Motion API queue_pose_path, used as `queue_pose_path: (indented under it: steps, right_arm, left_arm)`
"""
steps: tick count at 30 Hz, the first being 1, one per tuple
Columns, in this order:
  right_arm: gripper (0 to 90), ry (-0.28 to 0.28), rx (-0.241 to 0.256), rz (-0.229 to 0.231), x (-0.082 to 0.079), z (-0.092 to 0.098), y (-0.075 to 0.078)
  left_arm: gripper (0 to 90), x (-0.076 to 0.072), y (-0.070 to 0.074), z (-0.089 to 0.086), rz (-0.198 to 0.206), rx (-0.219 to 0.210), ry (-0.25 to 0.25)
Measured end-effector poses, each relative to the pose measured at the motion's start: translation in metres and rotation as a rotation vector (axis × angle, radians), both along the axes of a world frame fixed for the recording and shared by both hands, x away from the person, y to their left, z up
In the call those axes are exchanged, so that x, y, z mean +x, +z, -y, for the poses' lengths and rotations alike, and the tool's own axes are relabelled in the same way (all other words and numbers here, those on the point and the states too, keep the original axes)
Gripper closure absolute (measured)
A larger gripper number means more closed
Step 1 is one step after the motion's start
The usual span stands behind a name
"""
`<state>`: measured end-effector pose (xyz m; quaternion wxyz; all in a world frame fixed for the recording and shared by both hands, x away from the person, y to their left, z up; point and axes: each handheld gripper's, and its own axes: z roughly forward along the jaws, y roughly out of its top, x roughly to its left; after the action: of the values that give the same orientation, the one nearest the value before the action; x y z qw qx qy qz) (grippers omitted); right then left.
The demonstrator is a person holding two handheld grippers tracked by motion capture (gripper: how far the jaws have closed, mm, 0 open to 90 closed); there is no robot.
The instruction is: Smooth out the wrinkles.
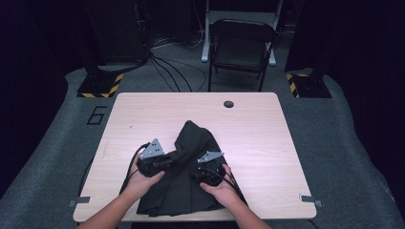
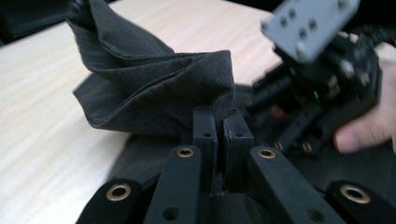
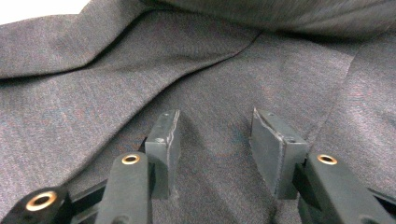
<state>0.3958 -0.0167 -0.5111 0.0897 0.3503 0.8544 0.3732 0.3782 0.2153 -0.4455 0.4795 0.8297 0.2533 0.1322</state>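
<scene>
A dark grey garment (image 1: pixel 188 167) lies bunched on the near middle of the wooden table (image 1: pixel 258 138). My left gripper (image 1: pixel 173 157) is shut on a fold of the garment (image 2: pixel 159 88), which rises in a lifted bunch above the pinched jaws; the gripper's tips (image 2: pixel 222 116) are pressed together. My right gripper (image 1: pixel 204 168) rests on the garment just right of the left one. Its jaws stand apart over flat cloth (image 3: pixel 215 93), the gripper (image 3: pixel 215 133) open with nothing pinched. The other hand's gripper (image 2: pixel 317 79) shows close by in the left gripper view.
A cable hole (image 1: pixel 229 104) sits near the table's far edge. A black folding chair (image 1: pixel 241 47) stands beyond the table, with cables (image 1: pixel 167 67) on the floor. Bare wood lies to the left, right and far side of the garment.
</scene>
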Motion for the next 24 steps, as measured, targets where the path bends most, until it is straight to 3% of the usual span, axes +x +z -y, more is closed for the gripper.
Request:
queue_pose_path:
  steps: [6, 13, 15, 17, 24]
  right_arm:
    - [52.0, -0.006, 0.014, -0.010, 0.000, 0.002, 0.000]
    - [48.5, -0.050, 0.052, -0.050, 0.000, 0.011, 0.008]
    - [48.5, -0.068, 0.069, -0.061, -0.002, 0.014, 0.011]
    - [48.5, -0.064, 0.078, -0.038, -0.004, 0.019, 0.014]
    - [47.8, -0.092, 0.173, -0.023, -0.010, 0.026, 0.025]
  left_arm:
    - [86.2, -0.010, -0.021, 0.007, -0.037, 0.039, -0.028]
    - [86.1, -0.014, -0.047, 0.018, -0.083, 0.132, -0.075]
    - [86.1, -0.014, -0.051, 0.020, -0.089, 0.138, -0.080]
    - [86.0, -0.014, -0.053, 0.021, -0.088, 0.140, -0.076]
    - [85.7, -0.018, -0.054, 0.021, -0.074, 0.150, -0.076]
